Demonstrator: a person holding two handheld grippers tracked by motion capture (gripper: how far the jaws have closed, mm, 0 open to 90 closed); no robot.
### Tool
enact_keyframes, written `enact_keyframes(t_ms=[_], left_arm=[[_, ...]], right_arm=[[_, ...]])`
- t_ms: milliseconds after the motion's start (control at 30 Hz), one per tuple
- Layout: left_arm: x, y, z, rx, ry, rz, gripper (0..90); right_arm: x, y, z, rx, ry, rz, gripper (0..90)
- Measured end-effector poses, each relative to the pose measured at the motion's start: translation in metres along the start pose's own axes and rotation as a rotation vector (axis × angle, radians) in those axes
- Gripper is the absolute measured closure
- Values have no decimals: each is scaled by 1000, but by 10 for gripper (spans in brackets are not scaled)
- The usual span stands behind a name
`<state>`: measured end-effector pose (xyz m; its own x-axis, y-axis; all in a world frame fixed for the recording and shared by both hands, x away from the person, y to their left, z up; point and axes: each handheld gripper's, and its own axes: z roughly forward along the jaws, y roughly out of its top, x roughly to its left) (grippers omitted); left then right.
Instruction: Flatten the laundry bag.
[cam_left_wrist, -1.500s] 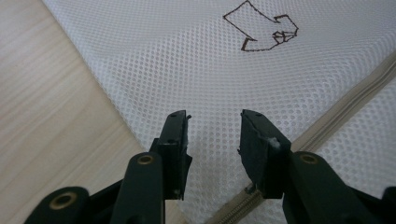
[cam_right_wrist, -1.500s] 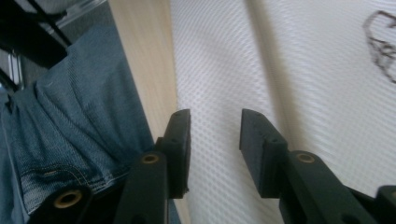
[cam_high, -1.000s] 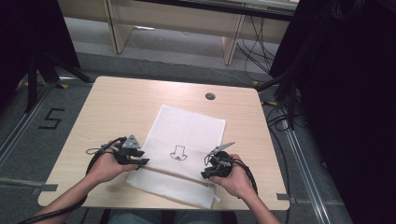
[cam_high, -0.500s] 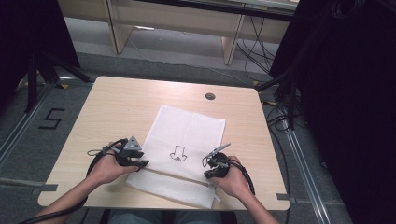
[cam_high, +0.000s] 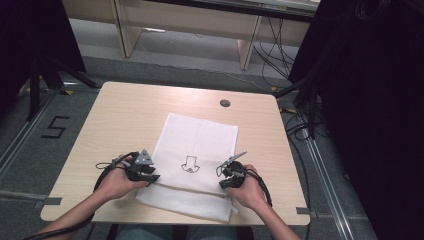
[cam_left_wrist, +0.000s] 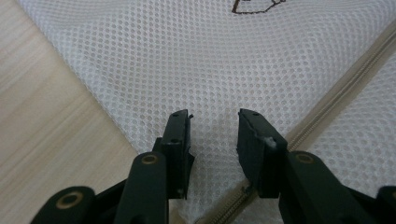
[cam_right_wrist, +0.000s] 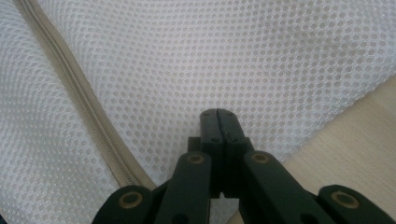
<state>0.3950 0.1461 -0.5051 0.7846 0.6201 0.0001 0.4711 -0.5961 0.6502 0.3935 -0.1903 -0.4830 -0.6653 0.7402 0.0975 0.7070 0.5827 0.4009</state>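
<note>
Item: white mesh laundry bag (cam_high: 197, 160) with a beige zipper (cam_right_wrist: 88, 112) and a small drawn motif, lying flat at the table's centre, its near edge toward six o'clock, on the pale wooden table (cam_high: 125, 115).

Right gripper (cam_high: 229, 179) at five o'clock — jaws clenched, apparently pinching mesh, though any fabric between the pads could not be confirmed. Left gripper (cam_left_wrist: 212, 133) at seven o'clock — jaws just closing, half parted, mesh beneath but not gripped.

Risk: a thin pinch slipping on lifting — an uneven pull would skew or bunch the bag.
</note>
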Motion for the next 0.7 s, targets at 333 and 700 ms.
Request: enact_keyframes(t_ms=[333, 700], left_arm=[[-3, -1, -1, -1, -7, 14, 643], [-5, -2, -2, 6, 3, 10, 644]], right_arm=[[-7, 5, 2, -10, -12, -14, 900], [-10, 9, 3, -17, -30, -28, 900]])
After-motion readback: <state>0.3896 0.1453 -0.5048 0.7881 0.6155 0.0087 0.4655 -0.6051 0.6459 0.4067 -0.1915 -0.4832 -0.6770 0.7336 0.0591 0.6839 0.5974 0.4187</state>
